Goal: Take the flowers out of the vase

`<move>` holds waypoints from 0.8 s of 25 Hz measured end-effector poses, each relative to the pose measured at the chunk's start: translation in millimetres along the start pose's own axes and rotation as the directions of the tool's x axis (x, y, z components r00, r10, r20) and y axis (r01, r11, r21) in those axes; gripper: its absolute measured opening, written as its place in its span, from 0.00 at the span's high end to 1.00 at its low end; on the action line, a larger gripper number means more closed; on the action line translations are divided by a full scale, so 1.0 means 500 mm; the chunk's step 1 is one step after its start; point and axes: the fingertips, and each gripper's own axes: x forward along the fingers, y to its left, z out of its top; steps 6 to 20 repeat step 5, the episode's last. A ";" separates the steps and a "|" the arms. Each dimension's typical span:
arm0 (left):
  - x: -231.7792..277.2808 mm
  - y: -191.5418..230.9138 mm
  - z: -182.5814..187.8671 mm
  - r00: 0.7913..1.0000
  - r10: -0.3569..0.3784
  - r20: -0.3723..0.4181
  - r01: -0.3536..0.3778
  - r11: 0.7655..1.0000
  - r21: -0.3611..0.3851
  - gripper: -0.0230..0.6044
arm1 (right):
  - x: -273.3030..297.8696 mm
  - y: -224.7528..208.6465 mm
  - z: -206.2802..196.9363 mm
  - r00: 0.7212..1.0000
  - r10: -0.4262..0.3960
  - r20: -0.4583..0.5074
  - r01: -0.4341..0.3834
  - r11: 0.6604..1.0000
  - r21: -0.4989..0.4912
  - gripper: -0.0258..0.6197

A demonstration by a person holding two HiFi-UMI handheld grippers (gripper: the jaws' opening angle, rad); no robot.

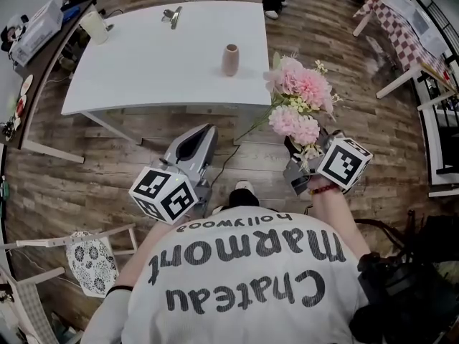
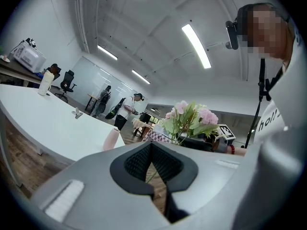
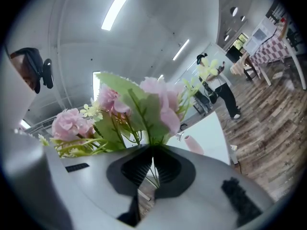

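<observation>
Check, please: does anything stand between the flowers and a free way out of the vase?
Nothing visible does. The flowers are already clear of the vase, which stands apart on the table; the right gripper is shut on them.

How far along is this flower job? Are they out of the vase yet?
Done: the vase stands empty on the white table. In hand: the pink flowers are out over the floor beyond the table's edge, with their stems pinched between the fingers of the right gripper. Left: the removal itself looks finished. All that may remain is setting the bunch down somewhere.
</observation>
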 end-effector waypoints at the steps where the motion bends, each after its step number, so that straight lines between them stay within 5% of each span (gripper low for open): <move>1: 0.000 0.000 -0.001 1.000 -0.001 -0.001 0.001 1.000 -0.001 0.96 | -0.002 0.001 -0.001 1.000 0.000 0.002 0.000 1.000 0.001 0.93; 20: -0.005 0.001 -0.004 1.000 0.003 -0.001 -0.003 1.000 -0.006 0.96 | -0.005 0.005 -0.004 1.000 0.007 0.008 -0.007 1.000 0.009 0.93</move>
